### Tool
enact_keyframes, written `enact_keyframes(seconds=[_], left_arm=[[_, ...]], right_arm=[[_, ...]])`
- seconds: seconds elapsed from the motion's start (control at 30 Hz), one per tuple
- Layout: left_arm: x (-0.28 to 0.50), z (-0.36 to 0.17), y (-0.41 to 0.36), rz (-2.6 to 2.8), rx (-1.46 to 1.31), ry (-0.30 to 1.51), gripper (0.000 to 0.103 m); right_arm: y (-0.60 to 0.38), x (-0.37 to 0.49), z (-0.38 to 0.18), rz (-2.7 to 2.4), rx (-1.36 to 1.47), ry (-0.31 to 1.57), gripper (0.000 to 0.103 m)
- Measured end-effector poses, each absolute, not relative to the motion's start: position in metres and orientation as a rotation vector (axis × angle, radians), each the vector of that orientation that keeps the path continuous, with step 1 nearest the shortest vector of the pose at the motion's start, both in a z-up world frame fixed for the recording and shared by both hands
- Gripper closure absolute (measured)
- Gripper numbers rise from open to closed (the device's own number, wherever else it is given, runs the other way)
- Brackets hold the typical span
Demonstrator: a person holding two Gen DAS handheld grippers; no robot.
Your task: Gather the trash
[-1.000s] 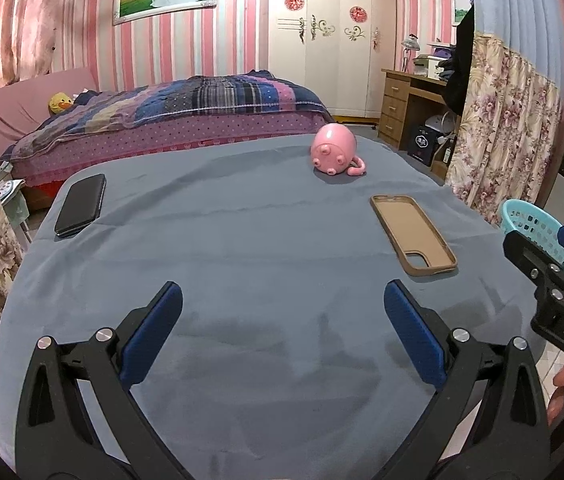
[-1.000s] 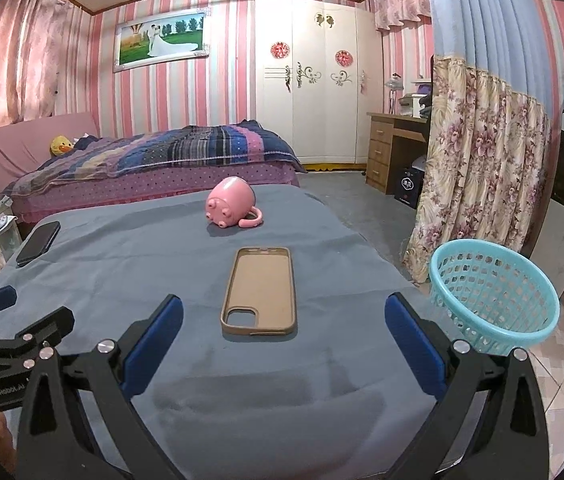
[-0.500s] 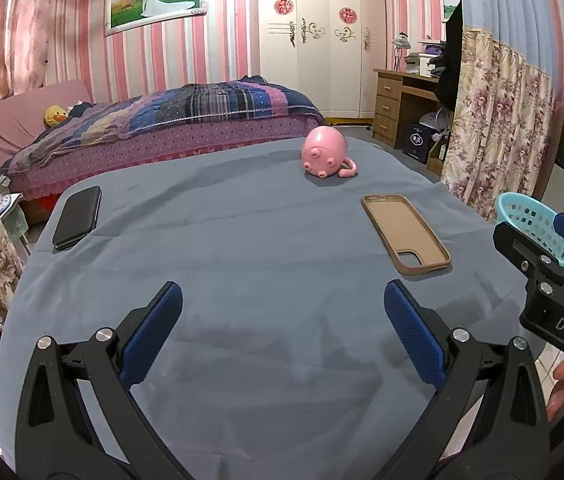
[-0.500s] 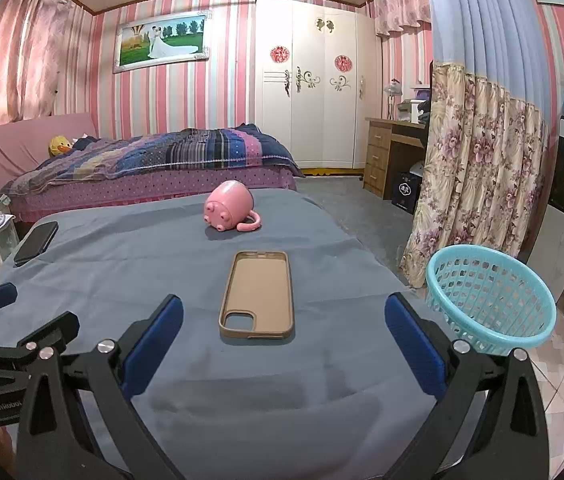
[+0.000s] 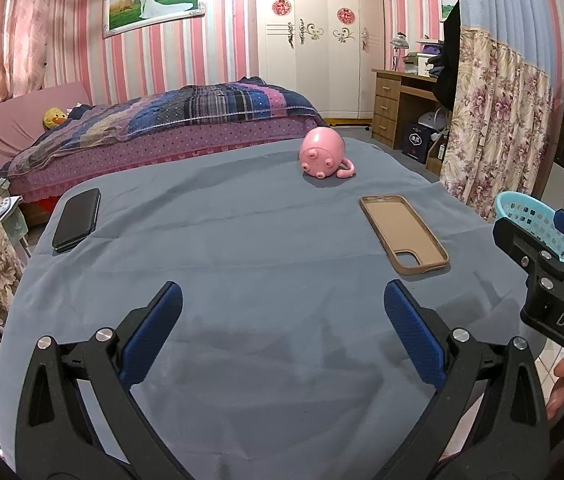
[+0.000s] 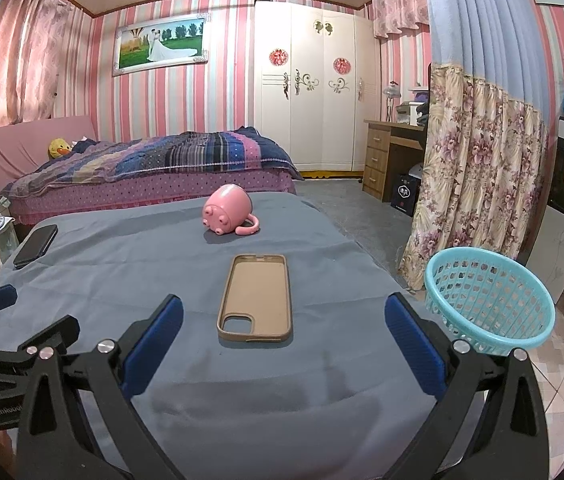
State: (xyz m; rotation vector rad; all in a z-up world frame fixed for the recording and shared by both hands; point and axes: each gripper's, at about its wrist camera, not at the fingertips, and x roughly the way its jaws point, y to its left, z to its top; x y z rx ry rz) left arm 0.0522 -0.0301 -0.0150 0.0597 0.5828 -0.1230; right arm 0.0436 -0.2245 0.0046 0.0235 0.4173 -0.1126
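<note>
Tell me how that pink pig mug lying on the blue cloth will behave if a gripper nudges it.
The pink pig mug lies on its rounded side, so it would probably roll. Its handle touches the blue cloth and may stop that. It looks hard and glossy, so likely slippery and breakable.

Open blue tablecloth (image 5: 265,280) lies clear ahead of both grippers. Obstacles: a tan phone case (image 6: 255,296) at 12 o'clock in the right wrist view, pink pig mug (image 6: 227,210) beyond, black phone (image 5: 77,224) at 10 o'clock, turquoise basket (image 6: 490,304) at 2.
</note>
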Motion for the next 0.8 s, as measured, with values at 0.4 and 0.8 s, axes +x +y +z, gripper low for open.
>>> enact_keyframes(seconds=[0.4, 0.8], left_arm=[[0.0517, -0.0145, -0.0295, -0.124, 0.06, 0.581, 0.006], [0.0515, -0.0144, -0.0292, -0.125, 0.06, 0.58, 0.006]], right_arm=[[-0.2246, 0.0435, 0.0047, -0.114, 0.024, 0.417, 0.004], [-0.2243, 0.0435, 0.0048, -0.112, 0.025, 0.418, 0.004]])
